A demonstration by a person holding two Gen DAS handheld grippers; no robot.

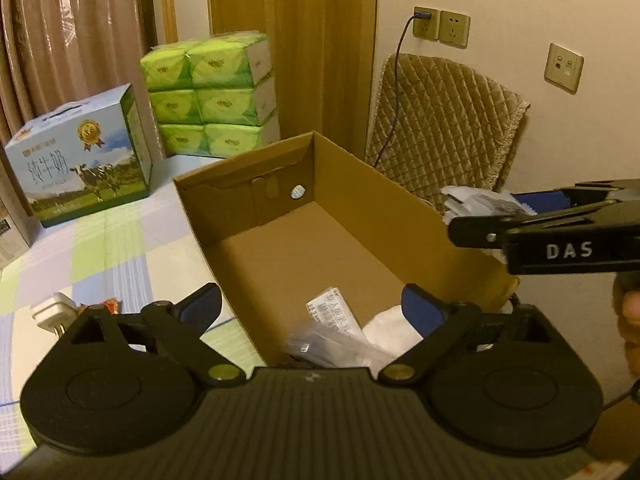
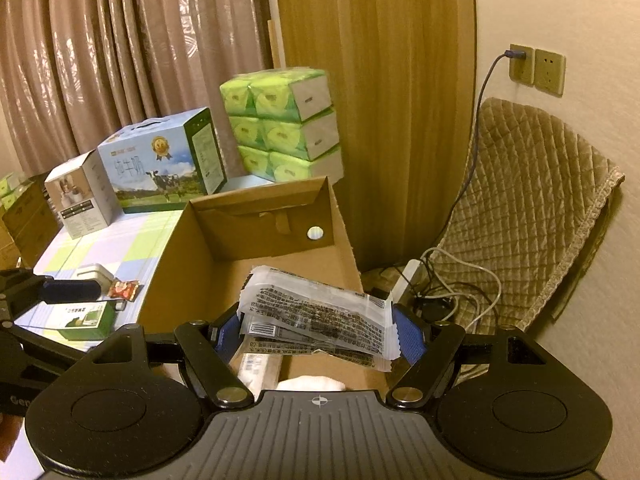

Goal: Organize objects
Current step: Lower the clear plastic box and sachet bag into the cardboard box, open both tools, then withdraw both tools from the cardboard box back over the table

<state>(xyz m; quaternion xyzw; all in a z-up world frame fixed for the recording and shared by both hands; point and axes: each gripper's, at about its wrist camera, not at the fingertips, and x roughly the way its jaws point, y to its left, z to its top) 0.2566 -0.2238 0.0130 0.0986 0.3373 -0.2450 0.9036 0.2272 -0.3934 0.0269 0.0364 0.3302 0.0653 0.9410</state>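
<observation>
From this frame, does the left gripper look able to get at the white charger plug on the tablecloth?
Probably yes. The left gripper is open and holds nothing, and the white charger plug lies in the open beside the cardboard box, just left of its left finger, with only a small red packet nearby.

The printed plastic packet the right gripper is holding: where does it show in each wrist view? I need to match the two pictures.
Left wrist view: the printed plastic packet peeks out at right-centre, beyond the cardboard box's right wall, ahead of the right gripper.
Right wrist view: bottom centre, clamped between the right gripper's blue pads, over the box's open near end.
Shared landmark: the round hole in the box's far wall.
</observation>
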